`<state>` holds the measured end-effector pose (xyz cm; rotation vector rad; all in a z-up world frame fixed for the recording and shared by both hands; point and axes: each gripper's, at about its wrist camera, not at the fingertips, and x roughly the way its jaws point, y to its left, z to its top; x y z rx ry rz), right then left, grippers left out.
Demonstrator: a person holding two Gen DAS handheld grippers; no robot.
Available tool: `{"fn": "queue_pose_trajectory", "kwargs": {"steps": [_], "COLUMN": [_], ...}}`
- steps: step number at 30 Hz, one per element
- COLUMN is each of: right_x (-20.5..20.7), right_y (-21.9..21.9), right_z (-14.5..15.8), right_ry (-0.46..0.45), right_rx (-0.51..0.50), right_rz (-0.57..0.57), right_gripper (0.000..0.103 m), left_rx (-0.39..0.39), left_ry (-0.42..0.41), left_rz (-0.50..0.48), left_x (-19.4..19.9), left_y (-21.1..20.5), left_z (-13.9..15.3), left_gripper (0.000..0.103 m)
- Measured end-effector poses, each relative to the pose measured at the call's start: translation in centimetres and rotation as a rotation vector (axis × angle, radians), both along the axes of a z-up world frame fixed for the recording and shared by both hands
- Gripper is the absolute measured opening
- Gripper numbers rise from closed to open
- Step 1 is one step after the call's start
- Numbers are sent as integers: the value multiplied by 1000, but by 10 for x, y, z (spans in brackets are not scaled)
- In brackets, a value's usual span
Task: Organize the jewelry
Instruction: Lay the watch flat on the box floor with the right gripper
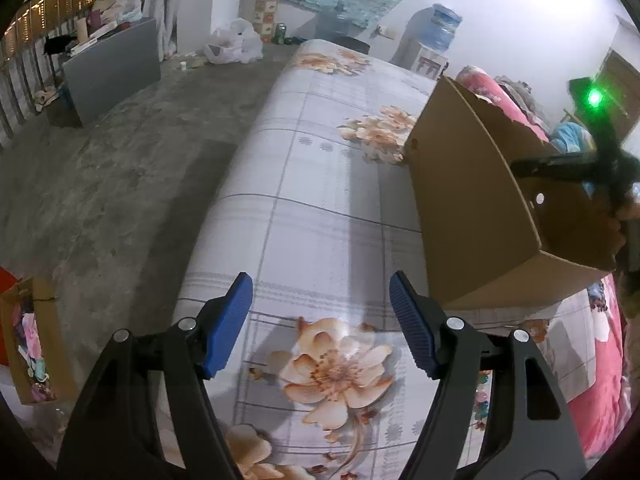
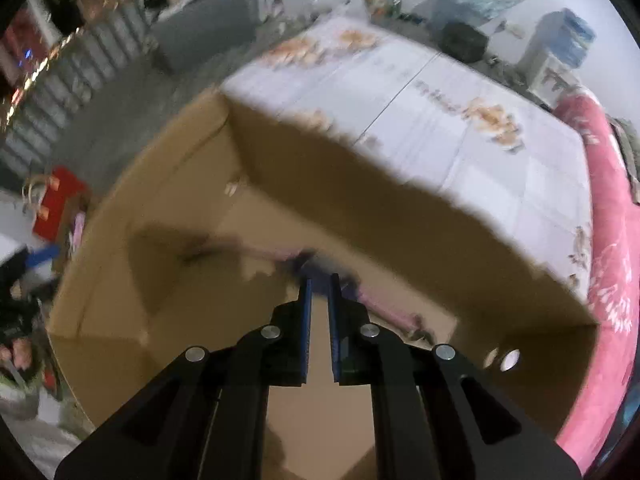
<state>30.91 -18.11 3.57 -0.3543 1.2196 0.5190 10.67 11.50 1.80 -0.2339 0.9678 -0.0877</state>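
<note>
My left gripper (image 1: 320, 280) hangs open over the floral bed sheet (image 1: 320, 200), with nothing between its blue pads. An open cardboard box (image 1: 472, 200) stands on the bed to its right. The right tool's black body with a green light (image 1: 594, 98) reaches down into that box. In the right wrist view my right gripper (image 2: 320, 278) is deep inside the box (image 2: 360, 208), pointing steeply down. Its jaws are nearly together on a small dark purple piece (image 2: 316, 262) at the tips. Motion blur hides what the piece is. A pinkish strand (image 2: 384, 304) lies on the box floor beside it.
A pink floral blanket (image 1: 600, 400) lies along the bed's right side. On the concrete floor to the left is a low cardboard tray (image 1: 28, 352) of colourful items. A grey cabinet (image 1: 112, 68) and a water dispenser (image 1: 436, 36) stand farther back. A red bag (image 2: 56, 204) sits on the floor.
</note>
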Motion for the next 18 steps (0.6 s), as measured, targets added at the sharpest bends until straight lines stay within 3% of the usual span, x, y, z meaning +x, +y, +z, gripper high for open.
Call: {"fn": "queue_pose_trajectory", "kwargs": {"steps": [2, 9, 18], "right_x": [8, 44, 44], "right_y": [6, 13, 11], "right_z": [-11, -12, -11], "right_ry": [-5, -18, -9], "right_rx": [-29, 40, 46], "right_rz": [-18, -106, -156], "right_gripper": [8, 9, 13], "left_rx": [-8, -7, -25], "left_ry": [-5, -7, -9], "left_rz": [-11, -42, -41], "left_x": [-2, -8, -11], "left_y": [-3, -15, -18], "left_z": [1, 0, -1], "left_gripper": [68, 69, 71]}}
